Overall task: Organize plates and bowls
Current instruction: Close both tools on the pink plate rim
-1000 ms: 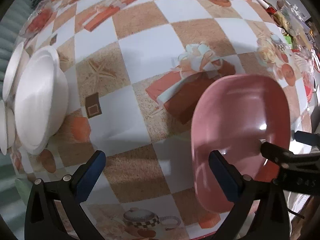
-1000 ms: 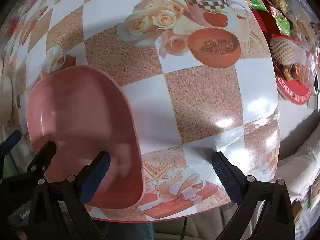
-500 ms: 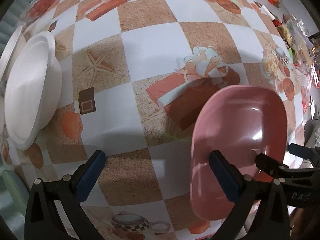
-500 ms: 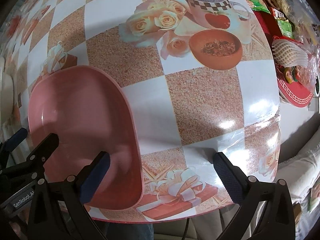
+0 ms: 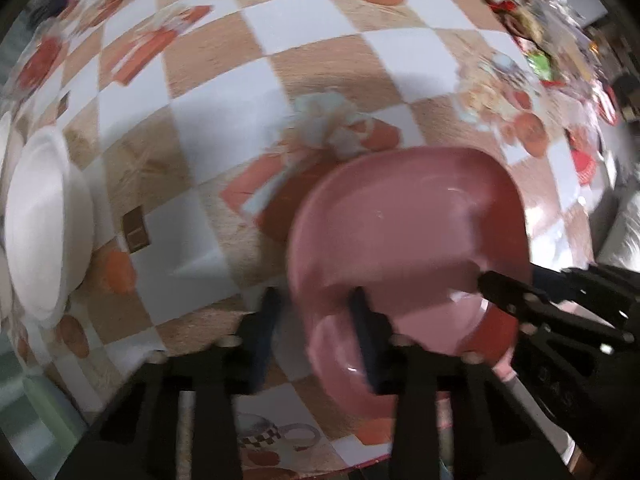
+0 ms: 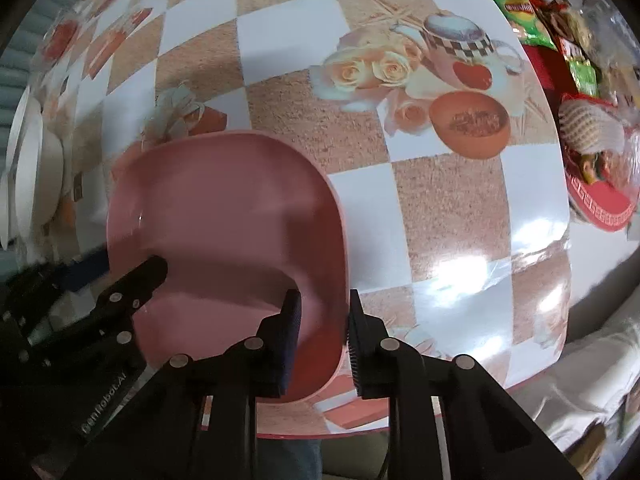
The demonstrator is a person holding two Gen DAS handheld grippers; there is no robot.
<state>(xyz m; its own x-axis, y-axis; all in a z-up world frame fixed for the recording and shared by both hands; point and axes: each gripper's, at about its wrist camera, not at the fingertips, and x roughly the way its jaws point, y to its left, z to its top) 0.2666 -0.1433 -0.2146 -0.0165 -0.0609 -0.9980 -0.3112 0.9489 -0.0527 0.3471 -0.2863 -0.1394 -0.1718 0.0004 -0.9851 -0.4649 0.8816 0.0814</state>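
Pink bowl clamped between both tools' pads

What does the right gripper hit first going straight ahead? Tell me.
The pink bowl: the right gripper straddles its rim, one finger on each side, so going on would likely push against that wall. Beyond it, only the tablecloth shows.
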